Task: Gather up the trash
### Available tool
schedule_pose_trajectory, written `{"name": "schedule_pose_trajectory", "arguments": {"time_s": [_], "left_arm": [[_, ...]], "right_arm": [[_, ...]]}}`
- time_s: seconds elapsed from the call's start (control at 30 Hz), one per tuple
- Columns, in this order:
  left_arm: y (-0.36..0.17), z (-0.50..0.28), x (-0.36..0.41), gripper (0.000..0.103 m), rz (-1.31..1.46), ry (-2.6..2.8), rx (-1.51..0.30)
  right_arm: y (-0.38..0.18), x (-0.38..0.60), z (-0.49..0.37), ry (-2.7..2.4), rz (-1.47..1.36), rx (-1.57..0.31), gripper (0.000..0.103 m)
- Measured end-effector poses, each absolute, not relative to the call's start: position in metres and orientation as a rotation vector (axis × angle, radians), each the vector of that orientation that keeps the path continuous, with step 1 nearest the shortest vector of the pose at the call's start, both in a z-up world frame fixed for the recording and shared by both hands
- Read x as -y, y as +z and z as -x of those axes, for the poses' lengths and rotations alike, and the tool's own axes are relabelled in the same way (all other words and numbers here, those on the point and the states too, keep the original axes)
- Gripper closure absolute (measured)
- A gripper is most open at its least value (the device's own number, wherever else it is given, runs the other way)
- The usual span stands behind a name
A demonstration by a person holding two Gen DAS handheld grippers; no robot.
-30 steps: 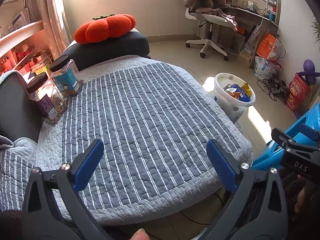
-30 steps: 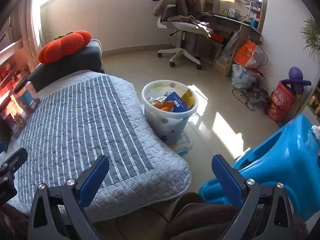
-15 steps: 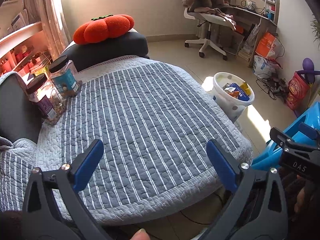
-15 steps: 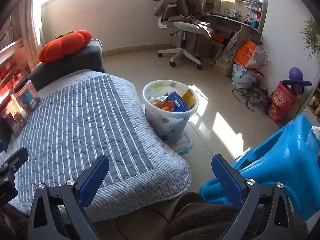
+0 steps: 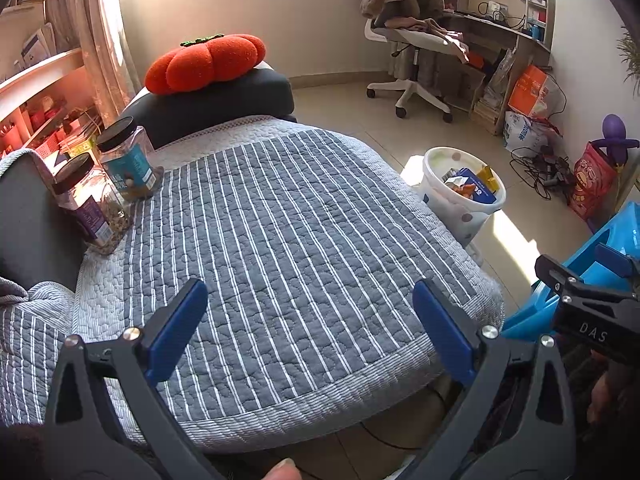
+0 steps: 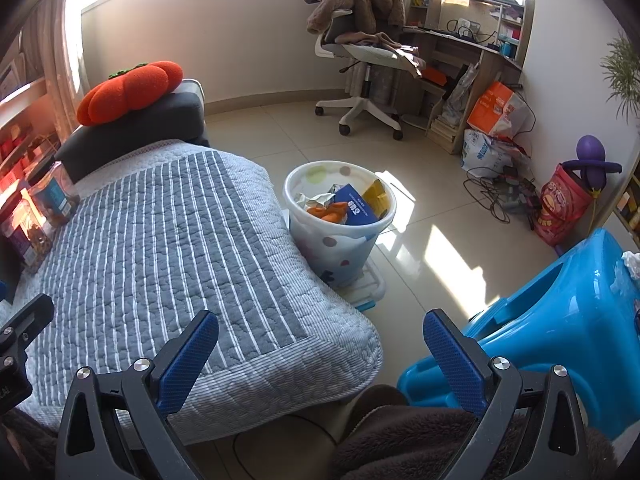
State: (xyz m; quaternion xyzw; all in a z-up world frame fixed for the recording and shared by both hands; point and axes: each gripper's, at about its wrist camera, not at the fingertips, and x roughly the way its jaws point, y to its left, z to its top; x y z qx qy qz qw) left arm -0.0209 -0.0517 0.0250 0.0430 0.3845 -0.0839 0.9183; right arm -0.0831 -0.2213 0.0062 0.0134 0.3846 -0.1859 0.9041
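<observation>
Barely shifted since a second ago: left gripper [image 5: 308, 336] and right gripper [image 6: 320, 352], jaws spread, empty, near edge of striped bed [image 5: 296, 232]. One dotted bin [image 6: 340, 240] holding trash [image 6: 344, 206], right on floor. Two jars [image 5: 120, 176] far left.

Non-task items in your view
You see two black-lidded clear jars [image 5: 120, 164] on the grey white-striped quilt [image 5: 288, 264]; an orange pumpkin-shaped cushion [image 5: 204, 62] rests on a dark pad.
</observation>
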Motion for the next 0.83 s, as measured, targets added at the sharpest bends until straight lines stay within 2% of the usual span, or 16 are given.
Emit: {"name": "schedule_pose_trajectory", "arguments": {"time_s": [0.83], "left_arm": [[0.0242, 0.0186, 0.0503, 0.001, -0.057, -0.190, -0.828]], "right_arm": [[0.0068, 0.2221, 0.0841, -0.383, -0.028, -0.794, 0.000]]}}
